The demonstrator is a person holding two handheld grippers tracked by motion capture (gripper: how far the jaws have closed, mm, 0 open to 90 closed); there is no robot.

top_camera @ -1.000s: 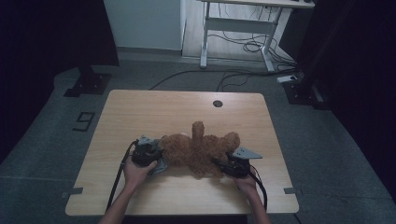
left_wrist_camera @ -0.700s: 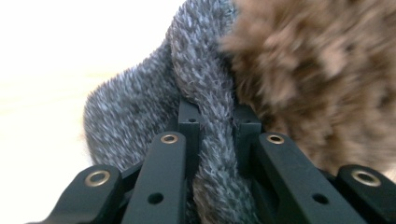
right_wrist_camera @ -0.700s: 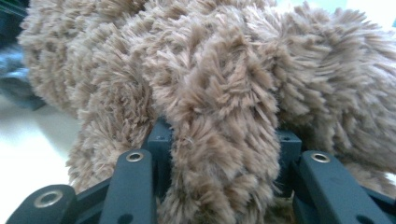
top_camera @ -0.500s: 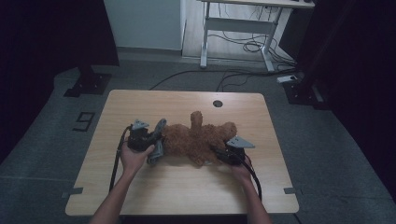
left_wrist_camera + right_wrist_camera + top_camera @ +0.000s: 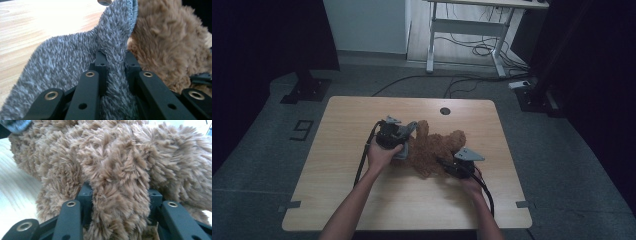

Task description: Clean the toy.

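Fingers [image 5: 100,65] of the left gripper [image 5: 404,136] pinch together on a fold of grey fuzzy cloth [image 5: 70,62], lifting it against the brown plush toy [image 5: 437,147] beside them; the right gripper [image 5: 448,164] clamps a plush limb, likely steadying the toy on the table [image 5: 362,200].

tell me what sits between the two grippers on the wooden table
The fluffy brown plush toy lies between the left gripper and right gripper in the high view; each grips something, the left a grey fuzzy cloth.
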